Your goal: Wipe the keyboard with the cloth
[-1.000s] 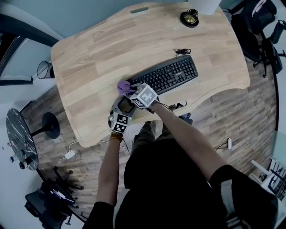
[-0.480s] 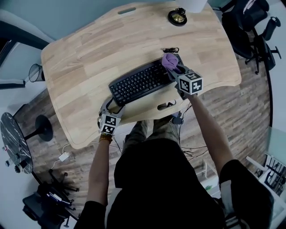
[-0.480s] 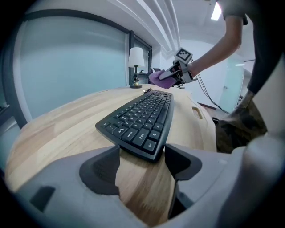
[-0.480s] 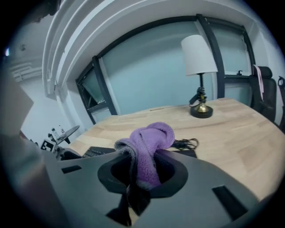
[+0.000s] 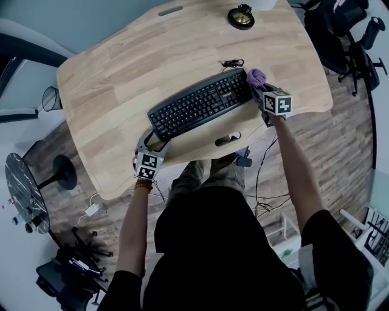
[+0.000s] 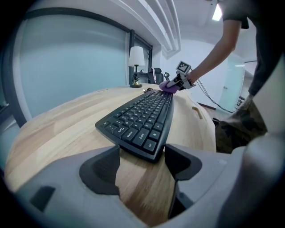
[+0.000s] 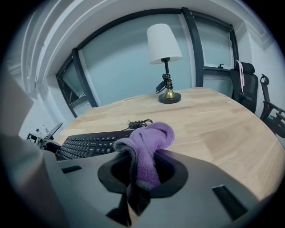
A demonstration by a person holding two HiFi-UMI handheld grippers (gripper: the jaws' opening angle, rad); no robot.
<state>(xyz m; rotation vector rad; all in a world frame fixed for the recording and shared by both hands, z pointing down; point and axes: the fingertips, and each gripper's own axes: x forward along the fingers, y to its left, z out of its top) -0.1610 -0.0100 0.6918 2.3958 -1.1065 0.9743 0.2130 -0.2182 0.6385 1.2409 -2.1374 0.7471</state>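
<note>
Right jaws clamp cloth (image 7: 148,149), lamp (image 7: 165,53) beyond

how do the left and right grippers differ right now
The left gripper has its jaws apart, holding nothing; the right gripper is shut on the purple cloth. The left gripper sits at the left end of the keyboard, the right gripper at its right end. Both carry a marker cube.

Open desk (image 5: 109,85) around the keyboard (image 5: 197,104); behind it, only coiled cable (image 5: 231,62) and lamp base (image 5: 241,17).
</note>
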